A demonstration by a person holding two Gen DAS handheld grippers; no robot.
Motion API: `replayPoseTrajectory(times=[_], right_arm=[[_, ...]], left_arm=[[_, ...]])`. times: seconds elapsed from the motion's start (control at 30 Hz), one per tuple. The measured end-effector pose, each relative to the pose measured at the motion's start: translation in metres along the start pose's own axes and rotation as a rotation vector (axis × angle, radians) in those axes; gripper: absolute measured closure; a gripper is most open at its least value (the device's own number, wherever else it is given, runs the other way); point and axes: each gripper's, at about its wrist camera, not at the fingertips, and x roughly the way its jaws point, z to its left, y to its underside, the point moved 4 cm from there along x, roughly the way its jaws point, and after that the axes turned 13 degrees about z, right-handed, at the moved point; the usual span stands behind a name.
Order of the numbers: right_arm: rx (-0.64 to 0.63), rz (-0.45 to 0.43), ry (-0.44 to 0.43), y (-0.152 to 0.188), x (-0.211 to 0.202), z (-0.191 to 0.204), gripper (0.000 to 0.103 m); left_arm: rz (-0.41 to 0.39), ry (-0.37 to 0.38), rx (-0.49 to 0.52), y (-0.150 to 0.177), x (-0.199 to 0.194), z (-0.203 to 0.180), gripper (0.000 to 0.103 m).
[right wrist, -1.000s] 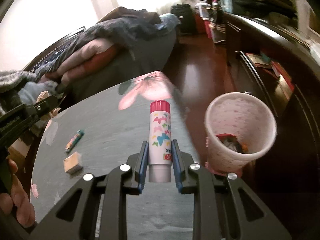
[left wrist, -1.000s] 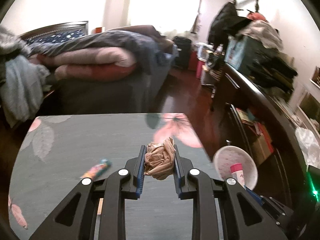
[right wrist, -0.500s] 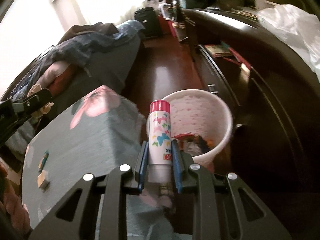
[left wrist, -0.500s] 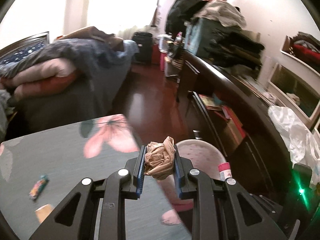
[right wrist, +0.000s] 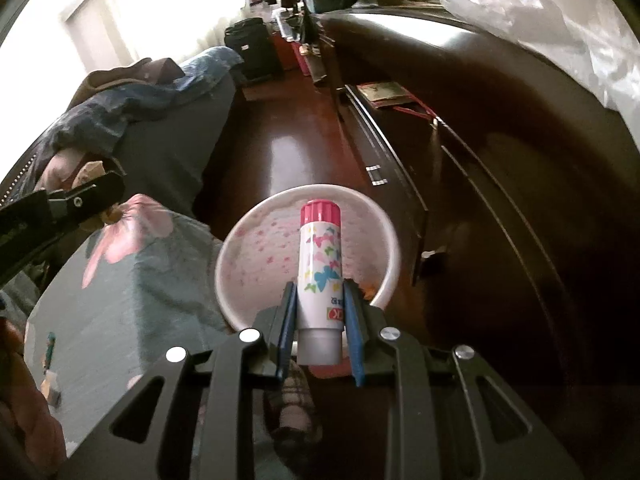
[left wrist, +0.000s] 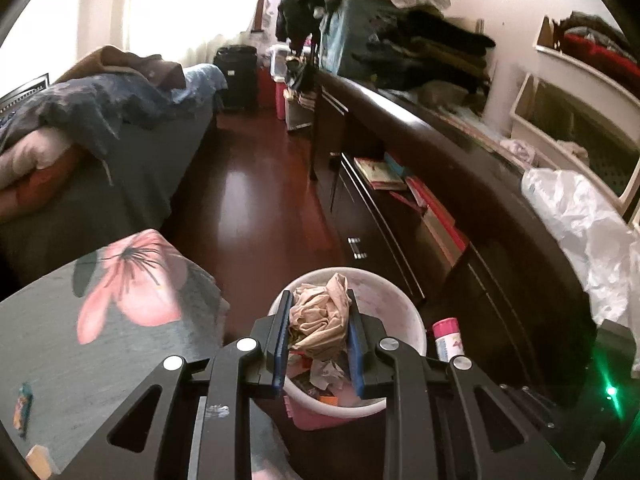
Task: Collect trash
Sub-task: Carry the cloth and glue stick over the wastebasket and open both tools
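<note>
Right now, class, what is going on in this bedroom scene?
A person is clearing trash with two tools. The left hand-held gripper is shut on a crumpled beige wad, and the right hand-held gripper is shut on a butterfly-print glue stick. Both are held over the white waste bin beside the table; nothing is dropped yet.

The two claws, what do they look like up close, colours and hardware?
Both match. The left claw and right claw have matte black angular arms with triangular cutouts, round silver screw heads at the joints and blue pads lining the inner faces of the fingers. The left one's frame has a small whitish scuff.
</note>
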Motion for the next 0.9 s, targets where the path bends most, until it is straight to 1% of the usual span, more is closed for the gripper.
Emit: replayPoseTrajectory(times=[0.1, 0.33, 0.43, 0.47, 0.5, 0.53, 0.6, 0.63, 0.67, 0.7, 0.73, 0.8, 0.9], right_arm=[[0.002, -0.001, 0.015, -0.005, 0.01, -0.008, 0.079], [-0.022, 0.021, 0.026, -0.018, 0.039, -0.008, 0.079], [-0.04, 0.024, 0.03, -0.025, 0.052, -0.003, 0.079], [-0.047, 0.027, 0.033, -0.027, 0.058, -0.002, 0.079], [-0.052, 0.029, 0.037, -0.029, 0.062, -0.002, 0.079], [-0.06, 0.03, 0.045, -0.031, 0.068, -0.001, 0.079], [-0.065, 0.025, 0.05, -0.034, 0.075, 0.0, 0.077], [-0.067, 0.022, 0.045, -0.036, 0.078, 0.001, 0.076], [-0.066, 0.021, 0.04, -0.037, 0.082, 0.001, 0.071], [-0.063, 0.023, 0.039, -0.037, 0.083, 0.001, 0.069], [-0.06, 0.021, 0.037, -0.037, 0.084, 0.0, 0.065], [-0.055, 0.017, 0.036, -0.036, 0.084, 0.001, 0.063], [-0.06, 0.009, 0.039, -0.032, 0.078, 0.005, 0.057]], left_arm=[[0.021, 0.014, 0.012, -0.005, 0.015, -0.007, 0.079], [0.05, 0.008, 0.049, -0.015, 0.043, -0.018, 0.078], [0.055, 0.013, 0.052, -0.022, 0.05, -0.017, 0.073], [0.053, 0.019, 0.049, -0.024, 0.051, -0.016, 0.069], [0.049, 0.02, 0.045, -0.026, 0.052, -0.016, 0.061], [0.041, 0.019, 0.042, -0.027, 0.053, -0.014, 0.058], [0.028, 0.005, 0.036, -0.03, 0.053, -0.012, 0.043], [0.019, -0.002, 0.032, -0.031, 0.052, -0.01, 0.041], [0.01, -0.006, 0.026, -0.032, 0.051, -0.007, 0.032], [0.002, -0.01, 0.02, -0.034, 0.049, -0.006, 0.024], [-0.015, -0.013, 0.01, -0.034, 0.045, -0.003, 0.022], [-0.033, -0.017, -0.001, -0.035, 0.039, 0.003, 0.019], [-0.054, -0.02, -0.02, -0.037, 0.029, 0.012, 0.016]])
